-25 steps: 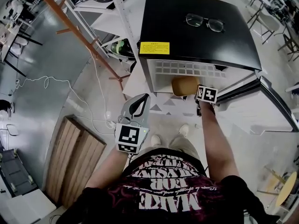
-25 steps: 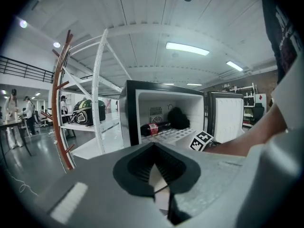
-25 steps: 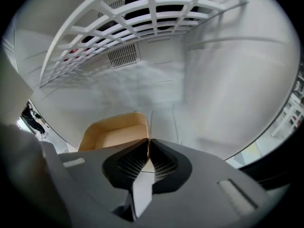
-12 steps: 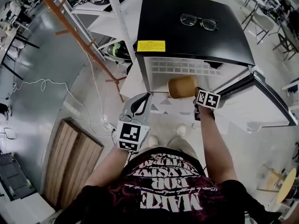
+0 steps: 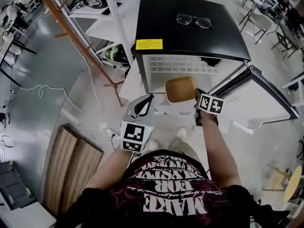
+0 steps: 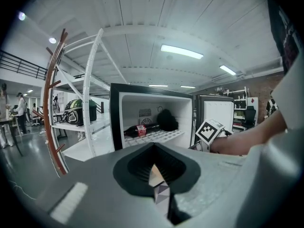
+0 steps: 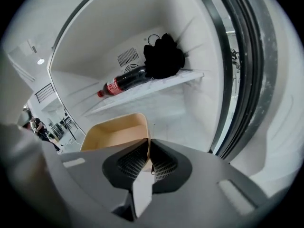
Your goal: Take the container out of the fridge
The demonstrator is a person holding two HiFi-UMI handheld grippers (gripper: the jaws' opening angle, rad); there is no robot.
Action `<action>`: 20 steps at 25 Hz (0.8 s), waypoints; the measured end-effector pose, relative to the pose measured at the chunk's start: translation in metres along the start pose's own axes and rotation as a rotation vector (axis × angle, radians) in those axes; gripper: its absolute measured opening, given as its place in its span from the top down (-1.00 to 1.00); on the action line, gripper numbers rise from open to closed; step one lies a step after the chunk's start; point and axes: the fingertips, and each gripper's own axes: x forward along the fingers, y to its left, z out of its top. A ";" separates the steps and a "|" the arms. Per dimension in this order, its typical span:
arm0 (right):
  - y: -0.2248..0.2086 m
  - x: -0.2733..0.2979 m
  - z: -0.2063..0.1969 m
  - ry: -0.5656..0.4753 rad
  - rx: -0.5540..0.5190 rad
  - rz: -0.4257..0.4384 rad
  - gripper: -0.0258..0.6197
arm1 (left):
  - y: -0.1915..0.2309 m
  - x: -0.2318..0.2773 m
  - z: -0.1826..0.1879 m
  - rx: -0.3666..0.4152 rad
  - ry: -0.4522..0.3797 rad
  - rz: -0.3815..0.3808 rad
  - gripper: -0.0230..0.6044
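A tan open-topped container (image 5: 179, 88) hangs just in front of the open mini fridge (image 5: 156, 27), clear of its white interior. My right gripper (image 5: 195, 97) is shut on the container's right rim. In the right gripper view the jaws (image 7: 147, 151) pinch the thin wall of the container (image 7: 114, 132), which is empty. My left gripper (image 5: 147, 99) is held lower left of the fridge opening, shut on nothing. In the left gripper view its jaws (image 6: 153, 169) point at the fridge (image 6: 152, 118).
The fridge door (image 5: 266, 91) stands open to the right. Glasses (image 5: 194, 21) lie on the black top. A cola bottle (image 7: 124, 80) and a black object (image 7: 164, 56) rest on the inner wire shelf. A white rack (image 5: 111, 23) and a wooden coat stand (image 5: 76, 37) stand to the left.
The right gripper has drawn the container out of the fridge towards me; it now shows whole in front of the opening. The left gripper has barely moved.
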 end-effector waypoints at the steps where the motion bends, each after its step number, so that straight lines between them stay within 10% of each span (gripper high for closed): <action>1: 0.002 -0.005 0.002 -0.009 0.000 0.003 0.77 | -0.002 0.000 0.000 0.001 0.002 -0.006 0.92; 20: 0.060 -0.072 0.048 -0.145 -0.053 0.119 0.77 | -0.011 0.001 0.002 -0.046 -0.008 -0.038 0.92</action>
